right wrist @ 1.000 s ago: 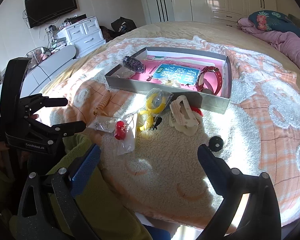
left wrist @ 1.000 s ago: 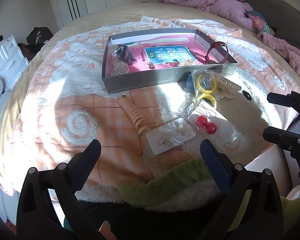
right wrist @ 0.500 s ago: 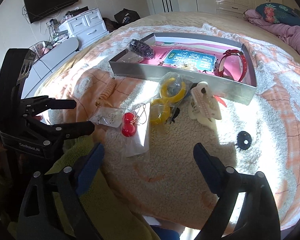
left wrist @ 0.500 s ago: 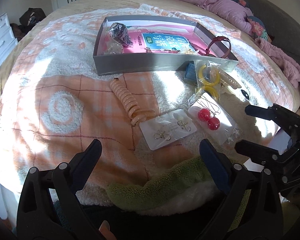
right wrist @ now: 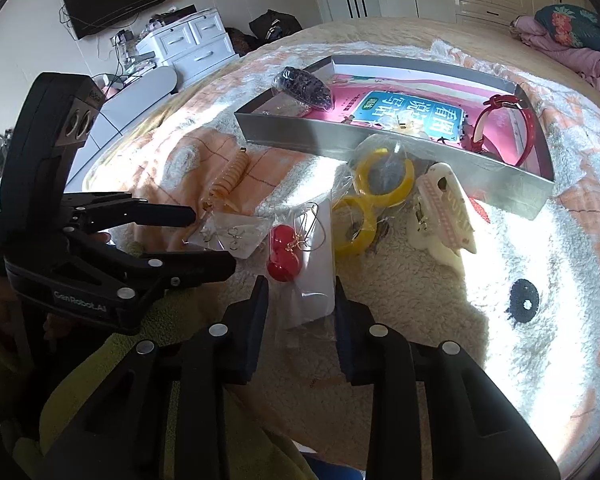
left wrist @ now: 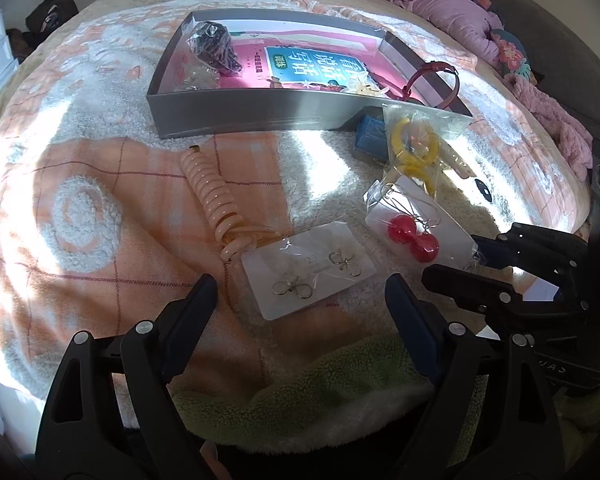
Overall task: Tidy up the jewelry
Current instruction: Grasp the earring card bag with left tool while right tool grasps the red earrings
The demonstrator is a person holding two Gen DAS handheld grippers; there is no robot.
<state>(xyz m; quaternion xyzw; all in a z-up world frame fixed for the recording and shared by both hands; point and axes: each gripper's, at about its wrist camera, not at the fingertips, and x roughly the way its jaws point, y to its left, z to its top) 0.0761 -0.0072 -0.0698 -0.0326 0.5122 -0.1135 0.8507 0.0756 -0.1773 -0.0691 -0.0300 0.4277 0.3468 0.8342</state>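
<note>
Red-bead earring card [right wrist: 314,276] lies lengthwise between the closing right claw [right wrist: 300,300] — left claw [left wrist: 298,296] apart, narrowing.

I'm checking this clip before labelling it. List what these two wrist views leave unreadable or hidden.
- Blue box: left wrist view, mostly behind the clear bag of yellow rings; unseen in the right view.
- Small pieces in the grey cardboard tray: right wrist view, its near wall covers them.
- Right tongs, closing around the clear packet of red ball earrings: whether the pads press yet, I cannot tell.
- Print on the silver earring card: too small.
</note>
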